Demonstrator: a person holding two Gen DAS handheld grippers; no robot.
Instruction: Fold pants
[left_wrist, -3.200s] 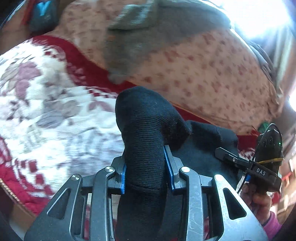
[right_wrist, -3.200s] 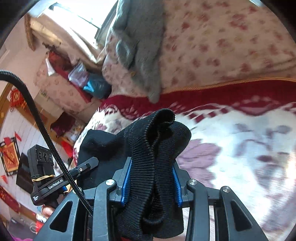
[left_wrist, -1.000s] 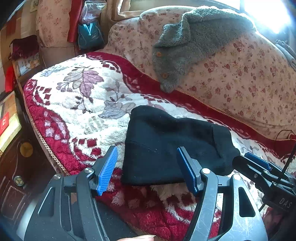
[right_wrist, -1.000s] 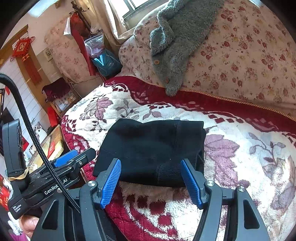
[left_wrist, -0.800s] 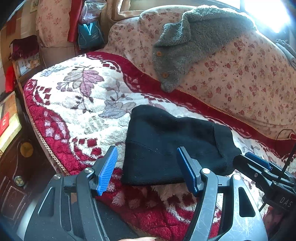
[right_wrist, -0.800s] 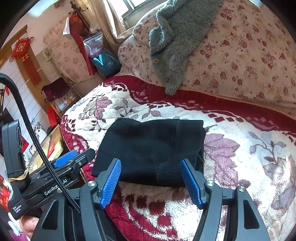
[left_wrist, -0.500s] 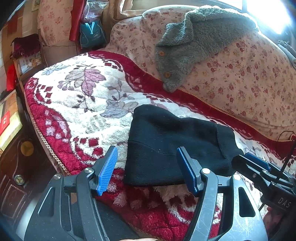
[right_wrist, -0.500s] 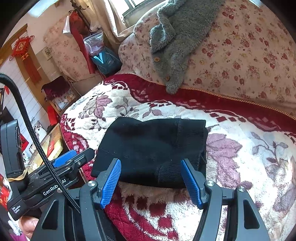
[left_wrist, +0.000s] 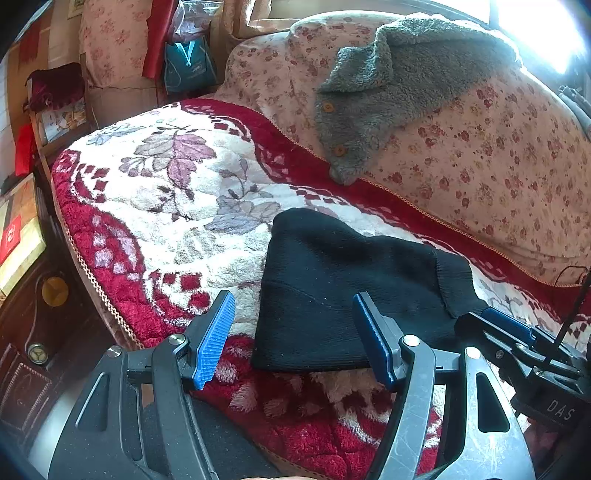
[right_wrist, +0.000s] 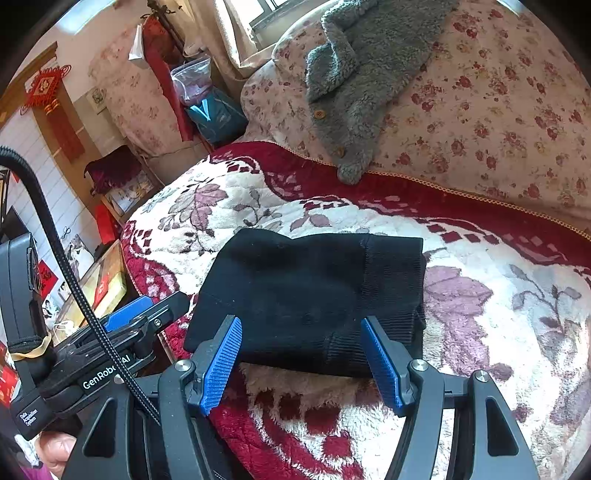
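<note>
**Folded pants on blanket; both grippers wide apart and empty**

Pants: The black knit pants (left_wrist: 343, 291) lie folded into a compact, roughly rectangular bundle on the red-and-white floral blanket (left_wrist: 166, 206). In the left wrist view the bundle occupies the centre of the frame, extending toward the lower right. In the right wrist view the same bundle (right_wrist: 310, 295) sits at centre frame, with its ribbed band along the right-hand edge.

Left gripper (left_wrist: 297, 338): The blue-padded jaws stand wide apart at the bottom of the frame. Nothing is between the pads. The near edge of the pants lies just beyond the fingertips, not in contact with them.

Right gripper (right_wrist: 303, 356): The jaws stand wide apart at the bottom of the frame, with nothing clamped. The bundle's near edge lies just beyond the pads.

Surroundings: A grey fleece garment (left_wrist: 391, 85) with brown buttons drapes over the floral sofa back (left_wrist: 498, 155) in the upper right of the frame, well apart from the pants.
</note>
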